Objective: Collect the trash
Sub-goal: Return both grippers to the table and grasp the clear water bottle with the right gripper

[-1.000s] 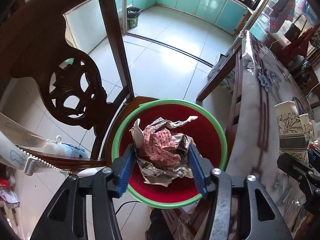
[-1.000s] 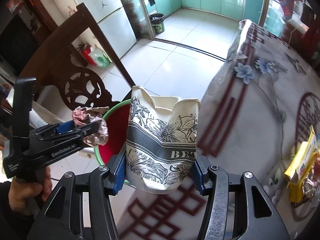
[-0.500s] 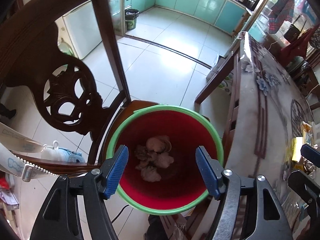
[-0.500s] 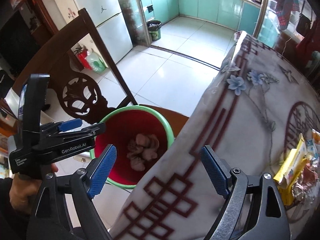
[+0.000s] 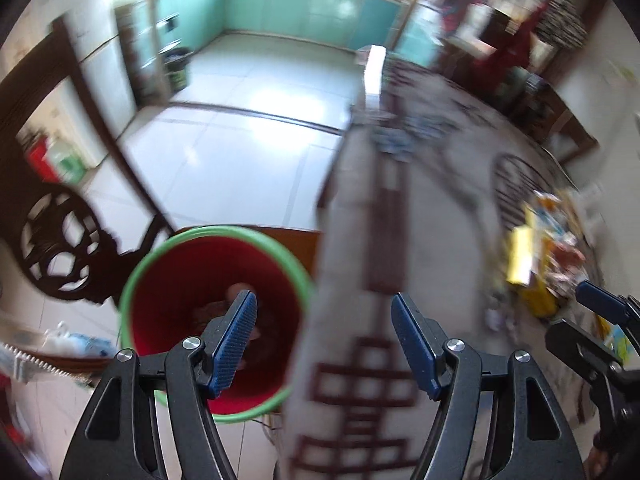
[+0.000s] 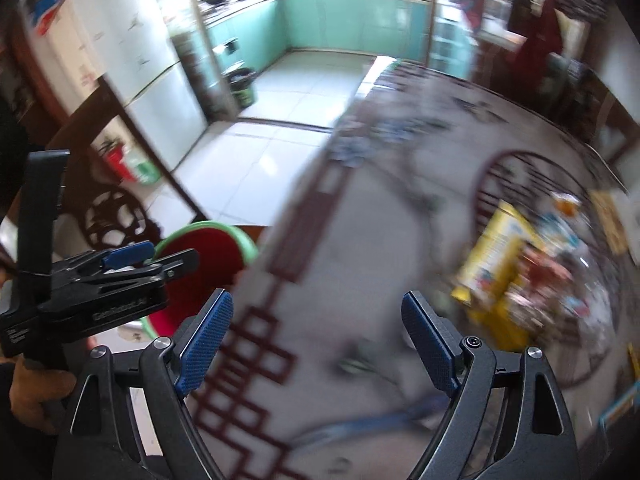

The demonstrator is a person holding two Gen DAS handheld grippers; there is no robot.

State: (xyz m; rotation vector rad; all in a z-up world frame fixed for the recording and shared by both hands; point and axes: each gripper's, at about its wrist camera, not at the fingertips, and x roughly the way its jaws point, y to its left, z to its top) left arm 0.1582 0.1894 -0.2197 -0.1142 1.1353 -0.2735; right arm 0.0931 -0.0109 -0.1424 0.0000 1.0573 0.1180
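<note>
Right wrist: right gripper (image 6: 316, 340) wide open, empty.

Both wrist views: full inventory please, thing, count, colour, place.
round plastic bin: 1, red with green rim, on the chair seat beside the table
crumpled trash: blurred, count unclear, pale, inside the bin
carved wooden chair: 1, dark brown, behind the bin
patterned tablecloth table: 1, grey with dark red lattice, right of the bin
wrapper pile: several, yellow and mixed, on the table's right side
left gripper: 1, black with blue pads, open, empty
right gripper: 1, same, open, empty
</note>
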